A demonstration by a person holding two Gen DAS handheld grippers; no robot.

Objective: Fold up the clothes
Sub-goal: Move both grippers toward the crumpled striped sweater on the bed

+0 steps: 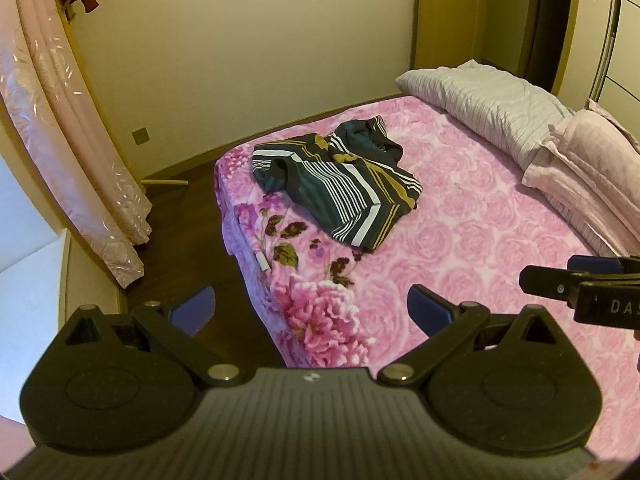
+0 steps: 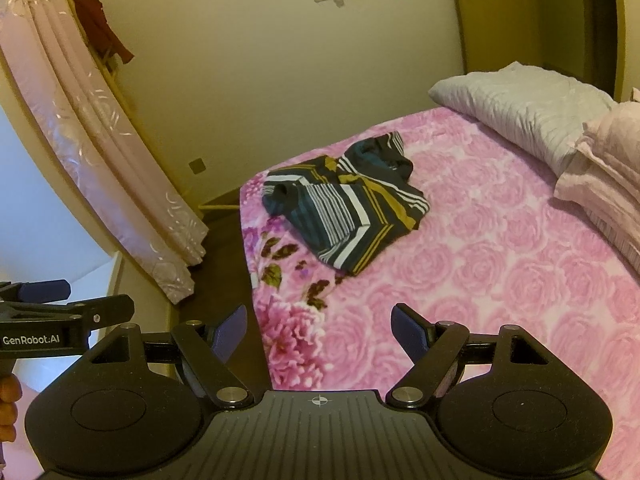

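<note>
A crumpled dark striped garment (image 1: 340, 178) (image 2: 348, 202), with white, teal and mustard stripes, lies near the far left corner of a bed covered by a pink floral blanket (image 1: 460, 240) (image 2: 500, 264). My left gripper (image 1: 310, 306) hangs open over the bed's near left edge, well short of the garment, nothing between its blue pads. My right gripper (image 2: 318, 330) is also open and empty, beside the left one and equally far from the garment. Each gripper shows at the edge of the other's view: the right gripper (image 1: 548, 276) and the left gripper (image 2: 96, 298).
A grey pillow (image 1: 480, 100) (image 2: 528, 108) and folded pale pink bedding (image 1: 588, 160) (image 2: 608, 176) lie at the bed's far right. Dark floor (image 1: 188, 232) runs along the left side, with pink curtains (image 1: 68, 128) (image 2: 100, 152) beyond. A door (image 1: 436, 8) stands at the back.
</note>
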